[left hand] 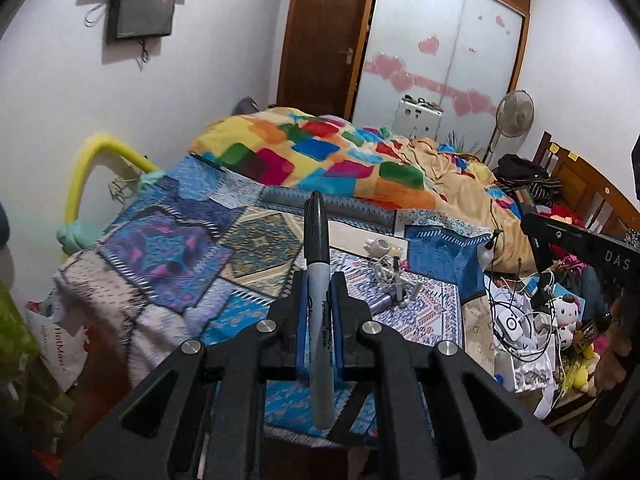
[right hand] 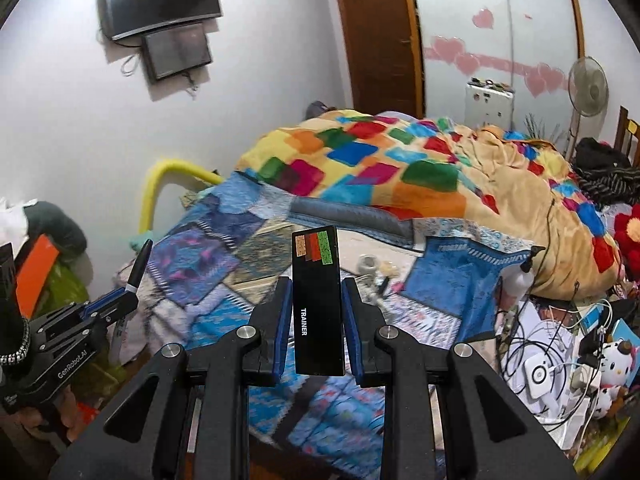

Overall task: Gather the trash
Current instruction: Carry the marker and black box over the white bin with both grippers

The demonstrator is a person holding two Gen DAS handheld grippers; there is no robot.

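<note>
The black permanent marker (left hand: pixel 319 320) is pinched between the blue pads of the left tool (left hand: pixel 319 304), standing almost upright with its cap end up, lifted above the bed (left hand: pixel 168 248). The flat black box printed "TRAINER" (right hand: pixel 319 304) stands between the fingers of the right tool (right hand: pixel 319 316); the pads sit close on both its sides and it hangs in the air, so I judge it is held there. Both pieces are therefore already collected from the bed and are carried above the patchwork cover, but neither is put away yet. More small things are left on the cover: a white cable bundle (left hand: pixel 384 268), a purple tube (left hand: pixel 384 300) and a small white round piece (left hand: pixel 378 245) lie near each other in the middle. To the right side there is a heap of cables, chargers and a plush toy (left hand: pixel 566 310); I cannot tell which of these count as trash. For containers, no bin is visible in either view. A white plastic bag (left hand: pixel 60 344) sits on the floor beside the bed at the left, and what is inside it is hidden. The task seems at an early or middle stage.
</note>
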